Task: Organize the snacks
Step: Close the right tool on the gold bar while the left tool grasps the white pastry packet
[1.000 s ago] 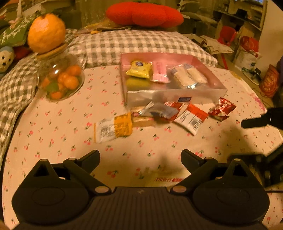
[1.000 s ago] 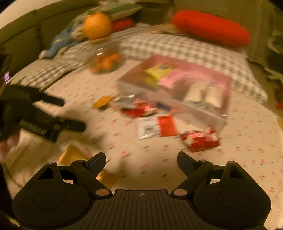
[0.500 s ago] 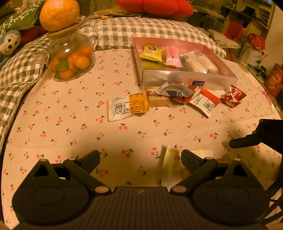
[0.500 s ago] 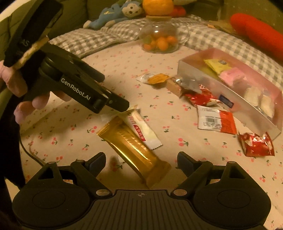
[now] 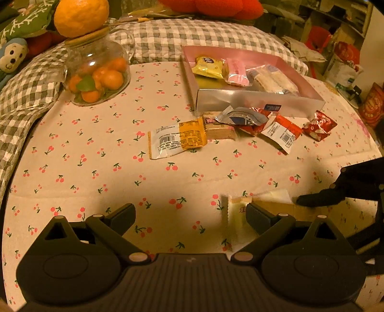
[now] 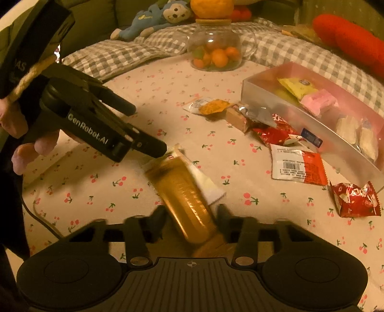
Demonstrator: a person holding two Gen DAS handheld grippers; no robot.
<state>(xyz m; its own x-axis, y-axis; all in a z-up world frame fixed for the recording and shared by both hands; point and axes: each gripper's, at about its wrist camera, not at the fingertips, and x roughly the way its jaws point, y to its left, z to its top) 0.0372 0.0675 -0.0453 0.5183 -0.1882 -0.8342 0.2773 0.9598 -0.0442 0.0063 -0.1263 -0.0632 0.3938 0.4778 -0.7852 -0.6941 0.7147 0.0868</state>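
Now right gripper (image 6: 190, 216) clamps gold bar (image 6: 182, 192); left gripper (image 5: 190, 216) spread.

Cherry-print tabletop (image 5: 96, 168), cloth-covered. At the far left, a glass jar (image 5: 96, 74) of small oranges, a large orange (image 5: 80, 15) on its lid. Far right, a clear-walled box (image 5: 259, 103) with wrapped snacks inside. Just before the box, a row of loose packets: white-and-orange packet (image 5: 177, 141), tan bar (image 5: 219, 128), silver wrapper (image 5: 241, 117) overlapping a red packet (image 5: 254, 127), red-and-white packet (image 5: 282, 134), crumpled red packet (image 5: 320, 124). Nearer, well apart from the row, a gold bar (image 6: 184, 199) lying across a white packet (image 6: 206, 184). Checked cloth (image 5: 26, 91) along the far and left edges.
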